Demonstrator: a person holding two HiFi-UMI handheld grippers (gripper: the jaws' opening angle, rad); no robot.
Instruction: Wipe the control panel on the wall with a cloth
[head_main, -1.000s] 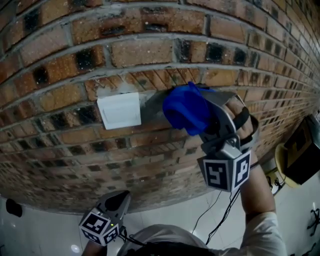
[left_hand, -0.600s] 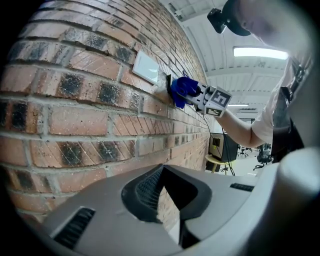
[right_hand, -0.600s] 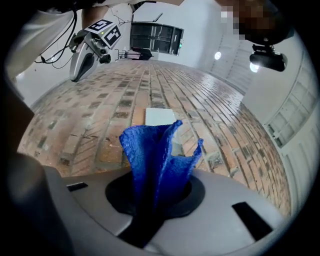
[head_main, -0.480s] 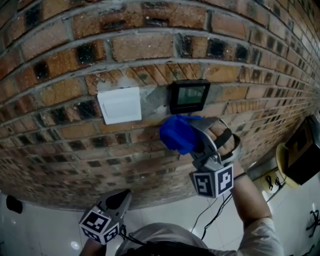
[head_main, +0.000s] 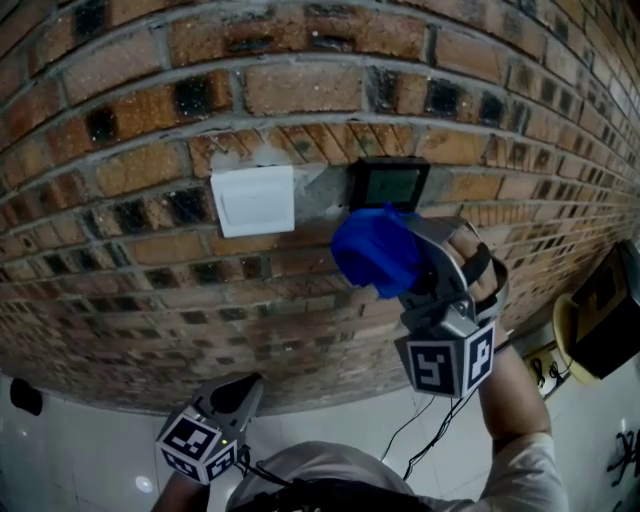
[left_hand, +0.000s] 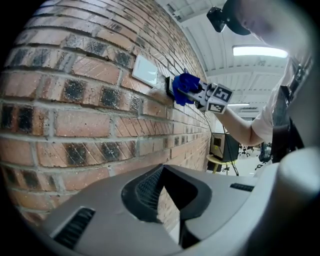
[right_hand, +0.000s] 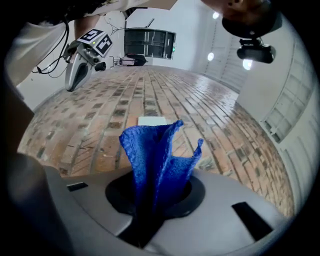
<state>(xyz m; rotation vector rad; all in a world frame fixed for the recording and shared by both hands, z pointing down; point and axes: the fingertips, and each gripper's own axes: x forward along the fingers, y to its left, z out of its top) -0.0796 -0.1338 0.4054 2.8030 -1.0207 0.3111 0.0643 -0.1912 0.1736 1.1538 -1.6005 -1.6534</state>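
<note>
Pinching blue cloth (right_hand: 155, 150) in right claw (right_hand: 151, 199), control panel (head_main: 390, 183) just above

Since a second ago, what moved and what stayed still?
The right tongs, shut on the blue cloth, slid down off the control panel, uncovering it, then rose again to just under its lower edge. The left tongs stayed low and empty, and the white switch plate did not change.

Red-brown brick wall (head_main: 120, 170) with grey mortar, glossy white floor (head_main: 90, 455) below, 1 long ceiling light (left_hand: 260, 51) overhead.
</note>
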